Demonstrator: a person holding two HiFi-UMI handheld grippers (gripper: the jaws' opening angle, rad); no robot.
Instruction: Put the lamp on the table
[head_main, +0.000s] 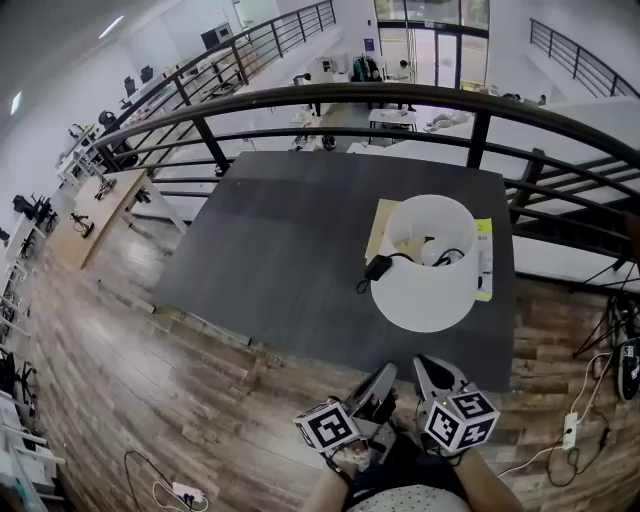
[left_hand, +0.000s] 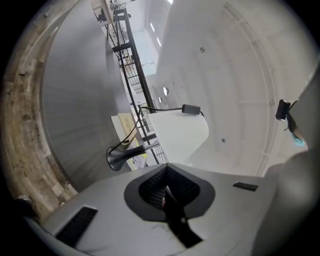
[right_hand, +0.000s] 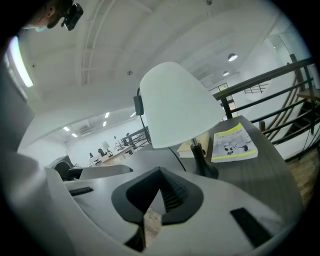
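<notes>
The lamp (head_main: 425, 265) stands upright on the dark grey table (head_main: 290, 250), near its right side. It has a white shade and a black cord with an inline switch (head_main: 378, 267). In the left gripper view the lamp shade (left_hand: 177, 132) and its black base (left_hand: 117, 157) lie ahead. The right gripper view shows the lamp shade (right_hand: 175, 105) over the black base (right_hand: 205, 167). Both grippers hang close to the person's body, short of the table's near edge and apart from the lamp. The left gripper (head_main: 383, 380) (left_hand: 167, 187) is shut on nothing, and so is the right gripper (head_main: 430, 372) (right_hand: 160, 200).
A yellow-edged booklet (head_main: 484, 260) (right_hand: 232, 145) and a tan book (head_main: 383, 225) lie on the table beside and under the lamp. A black railing (head_main: 330, 95) curves behind the table. Cables and a power strip (head_main: 572, 430) lie on the wooden floor at the right.
</notes>
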